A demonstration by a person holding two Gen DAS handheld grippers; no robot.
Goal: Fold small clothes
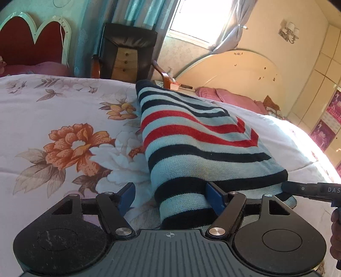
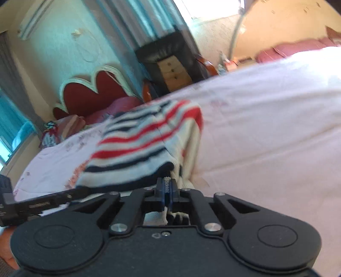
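Left gripper (image 1: 170, 197) sits low at the near edge of the striped sweater (image 1: 198, 149), jaws spread wide, blue pads either side of the folded hem; right-hand pad (image 1: 215, 198) touches the knit, left-hand pad (image 1: 126, 197) is off it over the bedspread. Nothing pinched there.

Right gripper (image 2: 168, 188) jaws pressed together on the sweater's near edge (image 2: 149, 149), cream knit caught between the pads and trailing back under the fingers. Right wrist view is motion-blurred, so fine detail of the grip is soft.

Sweater: light blue with navy and red stripes, folded lengthwise, lying on the floral bedspread (image 1: 64, 132), running away from the left gripper toward the far side of the bed. In the right wrist view part of the fabric hangs lifted off the bedspread at the gripped end, its pale inner side showing.

Right gripper's black body (image 1: 309, 189) enters the left wrist view just beside the sweater's near right corner; left gripper's body (image 2: 42, 202) shows low left of the sweater in the right wrist view.

Beyond the sweater: dark armchair (image 1: 127, 51), red heart-shaped headboard (image 1: 32, 40), pink pillows (image 1: 230, 95), bright window (image 1: 202, 19).
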